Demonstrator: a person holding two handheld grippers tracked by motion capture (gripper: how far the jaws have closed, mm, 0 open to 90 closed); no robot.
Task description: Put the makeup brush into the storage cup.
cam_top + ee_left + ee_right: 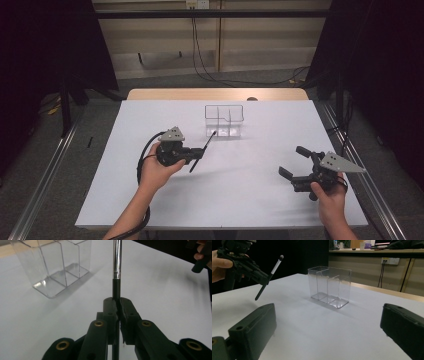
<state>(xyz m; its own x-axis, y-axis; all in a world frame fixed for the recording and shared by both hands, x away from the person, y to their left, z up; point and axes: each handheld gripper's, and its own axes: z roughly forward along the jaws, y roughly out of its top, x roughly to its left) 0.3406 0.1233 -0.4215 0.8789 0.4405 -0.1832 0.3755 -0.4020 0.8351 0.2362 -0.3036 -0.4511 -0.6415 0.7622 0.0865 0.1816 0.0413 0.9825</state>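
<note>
A white-topped table (165, 200) bears a clear, partitioned acrylic organizer (224, 120) standing upright near its far edge.

No readable text.
No legible labels, brands, numbers or signs on anything; far-shelf items too blurred.

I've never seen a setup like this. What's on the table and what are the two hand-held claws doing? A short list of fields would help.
Surface: white table
Container: clear plastic organizer with compartments, upright, nothing inside
Held item: slim makeup brush, black handle, silver ferrule
Left gripper: jaws shut on the brush handle, lifted off the table, short of the organizer
Right gripper: jaws apart, holding nothing, off to the right
Brush tip: points toward the organizer, not yet in it
</note>
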